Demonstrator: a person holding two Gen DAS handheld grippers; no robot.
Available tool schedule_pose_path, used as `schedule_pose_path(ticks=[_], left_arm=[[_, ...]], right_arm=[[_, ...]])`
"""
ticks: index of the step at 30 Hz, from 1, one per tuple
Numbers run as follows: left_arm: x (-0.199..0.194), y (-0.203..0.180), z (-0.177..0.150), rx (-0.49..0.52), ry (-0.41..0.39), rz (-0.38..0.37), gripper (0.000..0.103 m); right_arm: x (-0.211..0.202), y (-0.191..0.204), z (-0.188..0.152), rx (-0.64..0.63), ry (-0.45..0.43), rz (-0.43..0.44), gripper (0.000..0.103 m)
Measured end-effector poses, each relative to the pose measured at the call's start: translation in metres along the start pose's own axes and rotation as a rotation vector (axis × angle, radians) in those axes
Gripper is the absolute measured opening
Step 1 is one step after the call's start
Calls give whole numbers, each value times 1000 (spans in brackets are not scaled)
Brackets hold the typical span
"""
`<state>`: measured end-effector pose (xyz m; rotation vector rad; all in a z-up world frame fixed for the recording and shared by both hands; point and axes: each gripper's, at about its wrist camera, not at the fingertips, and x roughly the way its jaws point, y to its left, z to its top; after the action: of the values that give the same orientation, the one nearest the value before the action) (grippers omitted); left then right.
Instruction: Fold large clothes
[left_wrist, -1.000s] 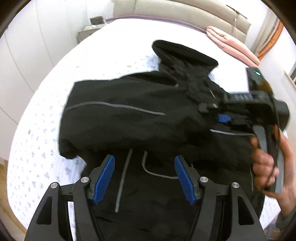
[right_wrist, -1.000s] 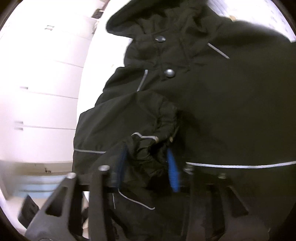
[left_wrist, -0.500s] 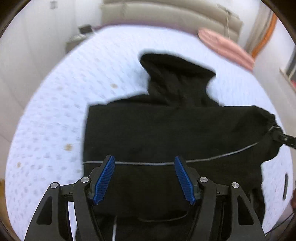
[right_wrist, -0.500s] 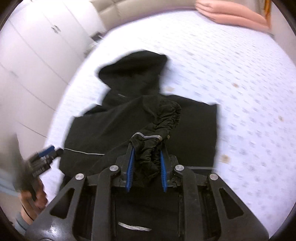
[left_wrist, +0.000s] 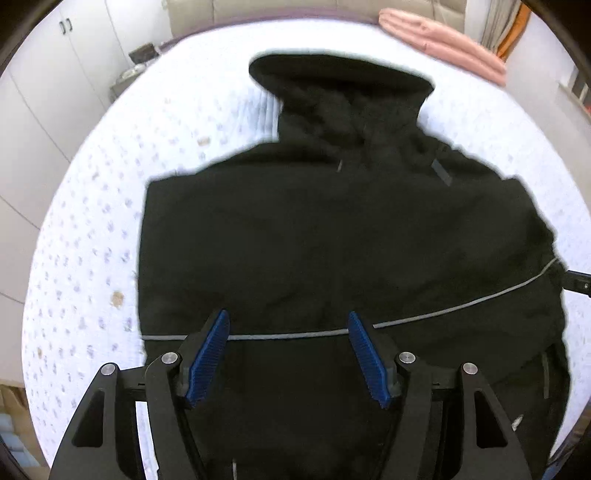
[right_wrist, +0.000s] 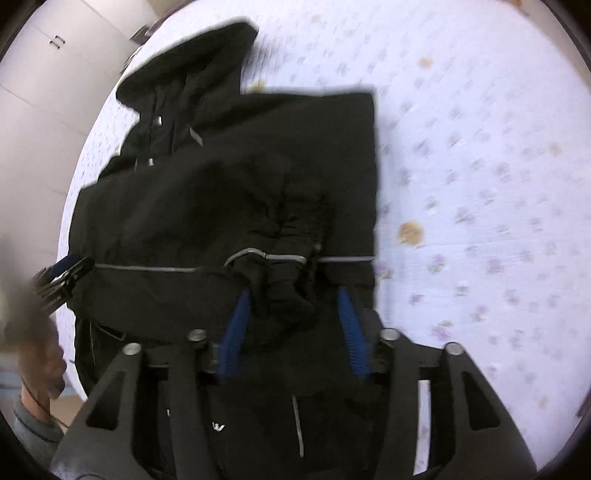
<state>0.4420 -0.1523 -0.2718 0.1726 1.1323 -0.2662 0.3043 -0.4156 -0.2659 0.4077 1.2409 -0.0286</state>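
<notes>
A black hooded jacket (left_wrist: 332, 236) with thin grey piping lies on the white flowered bed (left_wrist: 92, 229), hood toward the headboard. It also shows in the right wrist view (right_wrist: 221, 192). My left gripper (left_wrist: 288, 328) is open and empty above the jacket's lower part. My right gripper (right_wrist: 293, 299) is open; the sleeve cuff (right_wrist: 284, 280) lies loose between its blue pads (right_wrist: 236, 325), over the jacket body. The right gripper's tip shows at the right edge of the left wrist view (left_wrist: 576, 280). The left gripper appears blurred at the left of the right wrist view (right_wrist: 61, 275).
Folded pink cloth (left_wrist: 443, 37) lies at the head of the bed. White wardrobe doors (left_wrist: 44, 74) stand at the left, with a small bedside table (left_wrist: 136, 62) beside them. The bed's near edge is at the lower left (left_wrist: 22, 369).
My right gripper has opened and let go of the sleeve cuff, which now rests on the jacket. My left gripper has moved a little closer over the jacket.
</notes>
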Motion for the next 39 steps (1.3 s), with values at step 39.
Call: schedule_pose_path(ticks=[39], left_arm=[[22,97,-1,-104,35,-37,80]], right_arm=[[58,53,0,52,135,-236,68]])
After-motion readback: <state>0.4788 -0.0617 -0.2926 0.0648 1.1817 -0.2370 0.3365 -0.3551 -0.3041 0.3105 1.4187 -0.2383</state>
